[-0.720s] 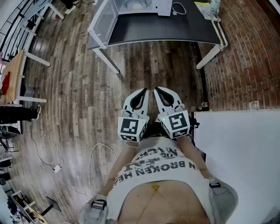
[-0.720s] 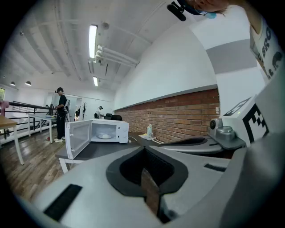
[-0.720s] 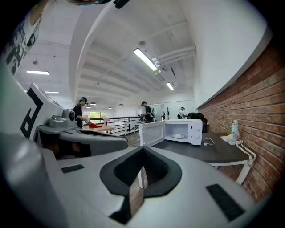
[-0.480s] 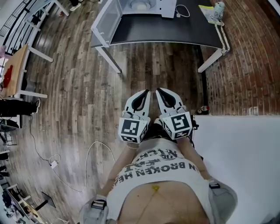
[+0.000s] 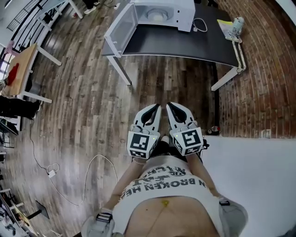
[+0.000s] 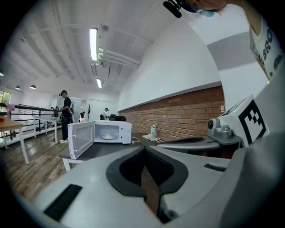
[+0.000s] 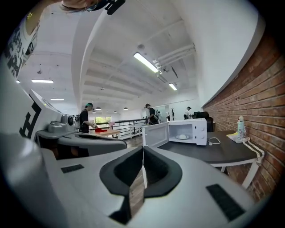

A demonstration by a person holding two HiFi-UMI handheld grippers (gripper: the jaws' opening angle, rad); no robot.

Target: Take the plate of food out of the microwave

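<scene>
A white microwave stands on a black table far ahead, its door swung open to the left. Inside it lies a white plate with pale food. The left gripper view shows the microwave and plate small in the distance, and so does the right gripper view, with microwave and plate. My left gripper and right gripper are held side by side near my waist, well short of the table. Both are shut with nothing between the jaws.
A bottle and papers sit at the table's right end, with a white cable beside the microwave. A brick wall runs along the right. A wooden table stands at left, a cord trails on the floor, and people stand far off.
The microwave and table have slid lower and nearer in the head view as I move toward them. Both grippers stay shut, side by side.
</scene>
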